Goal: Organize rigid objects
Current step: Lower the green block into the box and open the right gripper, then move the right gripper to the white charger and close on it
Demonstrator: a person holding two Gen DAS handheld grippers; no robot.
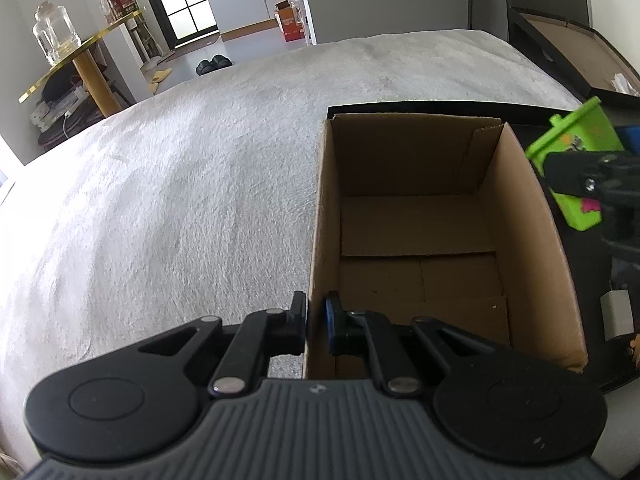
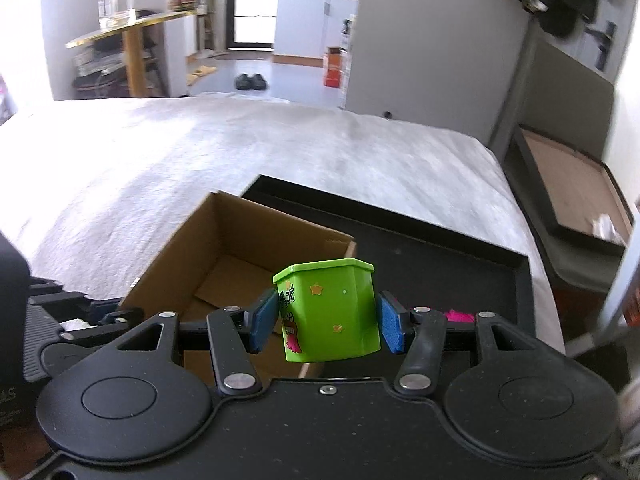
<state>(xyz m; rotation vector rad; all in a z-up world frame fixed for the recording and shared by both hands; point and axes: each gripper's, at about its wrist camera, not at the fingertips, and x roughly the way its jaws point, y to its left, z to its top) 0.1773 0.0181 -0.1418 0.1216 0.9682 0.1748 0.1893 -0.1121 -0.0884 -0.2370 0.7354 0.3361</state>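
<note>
An open, empty cardboard box (image 1: 420, 220) stands on a black tray (image 2: 440, 248) on the bed. My left gripper (image 1: 316, 326) is shut on the box's near left wall, one finger outside and one inside. My right gripper (image 2: 328, 322) is shut on a green plastic cup (image 2: 332, 312) with cartoon prints, held upright above the tray just right of the box (image 2: 224, 264). The cup (image 1: 572, 160) and the right gripper also show at the right edge of the left wrist view.
A grey-white blanket (image 1: 180, 180) covers the bed to the left and beyond the box. A pink item (image 2: 458, 315) lies on the tray behind the right finger. A white block (image 1: 616, 316) sits on the tray. A second dark tray (image 2: 568, 184) lies off the bed at right.
</note>
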